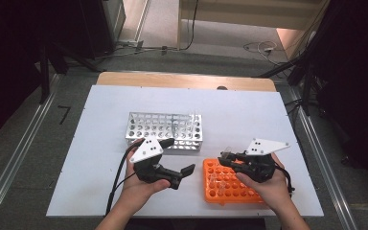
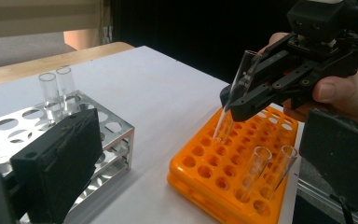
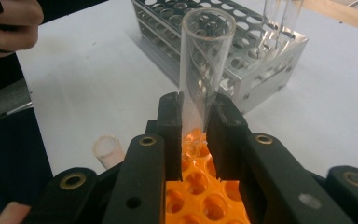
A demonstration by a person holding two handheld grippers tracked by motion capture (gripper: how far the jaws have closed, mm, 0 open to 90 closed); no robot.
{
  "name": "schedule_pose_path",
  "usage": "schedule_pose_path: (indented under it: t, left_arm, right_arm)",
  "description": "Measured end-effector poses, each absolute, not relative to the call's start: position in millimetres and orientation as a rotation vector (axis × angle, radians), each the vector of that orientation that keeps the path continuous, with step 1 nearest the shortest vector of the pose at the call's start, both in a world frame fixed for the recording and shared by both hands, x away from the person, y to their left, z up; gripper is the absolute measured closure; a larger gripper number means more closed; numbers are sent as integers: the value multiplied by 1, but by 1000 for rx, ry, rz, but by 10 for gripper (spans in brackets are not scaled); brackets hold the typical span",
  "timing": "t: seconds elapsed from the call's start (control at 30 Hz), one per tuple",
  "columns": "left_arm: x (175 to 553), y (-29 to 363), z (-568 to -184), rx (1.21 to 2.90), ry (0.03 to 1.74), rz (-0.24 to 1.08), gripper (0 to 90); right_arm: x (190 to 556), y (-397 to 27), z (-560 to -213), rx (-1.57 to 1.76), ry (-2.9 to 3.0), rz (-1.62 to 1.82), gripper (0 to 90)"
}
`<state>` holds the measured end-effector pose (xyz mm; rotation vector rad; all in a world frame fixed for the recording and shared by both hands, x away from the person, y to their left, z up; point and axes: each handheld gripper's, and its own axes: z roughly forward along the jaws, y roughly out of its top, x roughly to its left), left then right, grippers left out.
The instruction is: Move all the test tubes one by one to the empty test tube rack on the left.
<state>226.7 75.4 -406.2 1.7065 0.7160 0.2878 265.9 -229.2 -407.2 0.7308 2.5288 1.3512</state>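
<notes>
A white counter (image 1: 124,191) sits in a dim room, grey floor and cables behind it. My right tongs (image 3: 193,121) are clamped on a clear test tube (image 3: 204,60): both black pads press its lower half, and its open mouth leans away above them. In the left gripper view the tube's rounded bottom hangs at or just above a hole near the far corner of the orange rack (image 2: 200,163), directly under the right tongs; I cannot tell whether the tip has cleared the hole. Two more tubes (image 2: 265,168) stand tilted in the rack's near rows, close below the grip.

My left tongs (image 1: 179,175) hover beside the orange rack, jaws spread wide with nothing between them. Beyond them, the metal rack (image 1: 165,132) holds two upright tubes (image 2: 58,88) at its far edge.

Risks as I judge them: the tube is held at a slant, so if the tip is in the hole, lifting could catch it on the rim and drag the light orange rack along. The pads grip smooth glass low down, so it could pivot or slip. Swinging across toward the metal rack, I could clip the two tilted tubes.
</notes>
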Motion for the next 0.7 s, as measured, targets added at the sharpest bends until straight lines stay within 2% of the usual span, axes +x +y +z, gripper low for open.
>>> schedule_pose_path:
  t: [0.13, 0.33, 0.7]
  left_arm:
    - [225, 72, -403, 1713, 695, 291, 0]
    - [222, 65, -397, 1706, 650, 286, 71]
    - [217, 60, -393, 1698, 612, 301, 342]
  right_arm:
    - [265, -220, -404, 719, 2524, 1378, 742]
    - [261, -204, -400, 689, 2527, 1407, 742]
    - [250, -174, -400, 598, 2581, 1422, 742]
